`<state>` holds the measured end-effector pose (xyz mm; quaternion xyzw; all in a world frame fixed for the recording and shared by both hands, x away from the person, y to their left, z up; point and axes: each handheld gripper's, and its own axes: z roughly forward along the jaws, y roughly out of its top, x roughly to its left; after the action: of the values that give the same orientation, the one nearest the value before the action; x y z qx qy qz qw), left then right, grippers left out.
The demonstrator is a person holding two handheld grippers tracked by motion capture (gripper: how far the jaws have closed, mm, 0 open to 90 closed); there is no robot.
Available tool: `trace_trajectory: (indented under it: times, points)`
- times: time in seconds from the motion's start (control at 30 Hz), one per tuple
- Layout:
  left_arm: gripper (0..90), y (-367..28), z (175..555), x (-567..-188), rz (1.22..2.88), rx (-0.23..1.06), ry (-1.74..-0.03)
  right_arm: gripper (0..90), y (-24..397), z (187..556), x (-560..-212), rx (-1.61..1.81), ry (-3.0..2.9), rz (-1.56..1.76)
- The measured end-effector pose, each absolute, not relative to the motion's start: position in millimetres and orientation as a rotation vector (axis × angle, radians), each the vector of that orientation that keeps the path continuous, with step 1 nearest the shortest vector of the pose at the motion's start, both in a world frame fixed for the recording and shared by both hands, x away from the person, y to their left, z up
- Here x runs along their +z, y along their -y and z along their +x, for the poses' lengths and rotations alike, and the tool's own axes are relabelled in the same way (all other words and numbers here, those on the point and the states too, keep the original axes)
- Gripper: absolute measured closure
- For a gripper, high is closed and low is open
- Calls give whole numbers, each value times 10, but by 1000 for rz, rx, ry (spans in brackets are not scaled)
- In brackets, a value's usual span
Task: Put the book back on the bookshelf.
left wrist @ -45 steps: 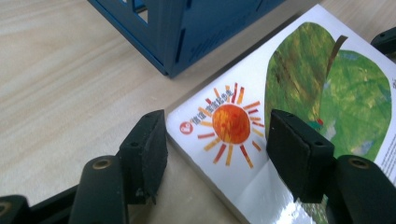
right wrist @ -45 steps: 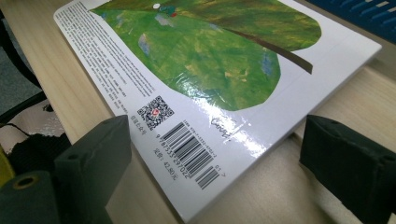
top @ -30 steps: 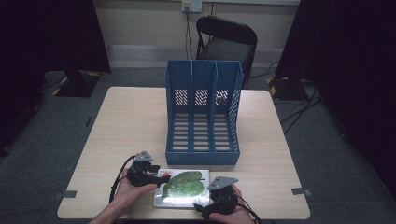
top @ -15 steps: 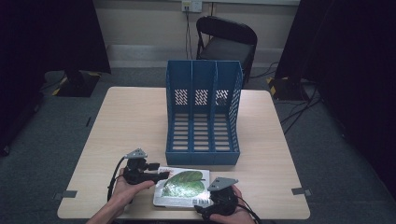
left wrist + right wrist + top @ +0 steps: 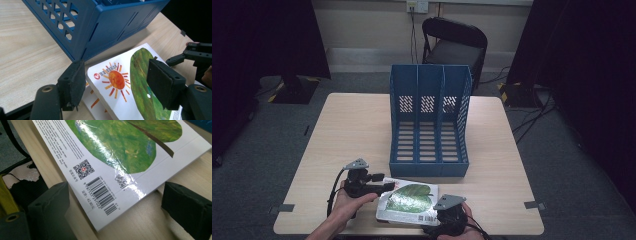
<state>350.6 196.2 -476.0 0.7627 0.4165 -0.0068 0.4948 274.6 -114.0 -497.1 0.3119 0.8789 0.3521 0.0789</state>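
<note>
A book with a green leaf and an orange sun on its white cover lies near the table's front edge. My left gripper is at its left end, open. In the left gripper view the jaws straddle the book's corner without pressing on it, and they have just opened a little. A strip with orange rays shows under that corner. My right gripper is at the book's front right corner, also open. In its own view the pads stand either side of the barcode corner of the book.
A blue three-slot file organizer lies on its back mid-table, its near edge just behind the book and close to my left jaw. Bare tabletop spreads left and right of it. A folding chair stands beyond the table.
My left gripper has shifted slightly to the left along the book's end. The right gripper and the organizer have stayed put.
</note>
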Motion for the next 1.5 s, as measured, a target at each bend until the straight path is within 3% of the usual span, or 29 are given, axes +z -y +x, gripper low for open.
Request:
trace_trajectory:
  times: [0.57, 1.03, 1.3, 1.5]
  points:
    - [297, -2000, 3497, -4707, 1727, -80, -1031, 70, 1070, 2654, -5023, 1022, -2530, 944]
    - [318, -2002, 3483, -4737, 1724, -158, -1035, 116, 1100, 2649, -5010, 1067, -2525, 983]
    - [397, -2075, 3497, -4724, 1670, -207, -1024, 147, 1144, 2669, -5001, 1106, -2531, 1008]
    - [402, -2076, 3513, -4745, 1657, -228, -1018, 180, 1179, 2679, -4997, 1133, -2522, 1035]
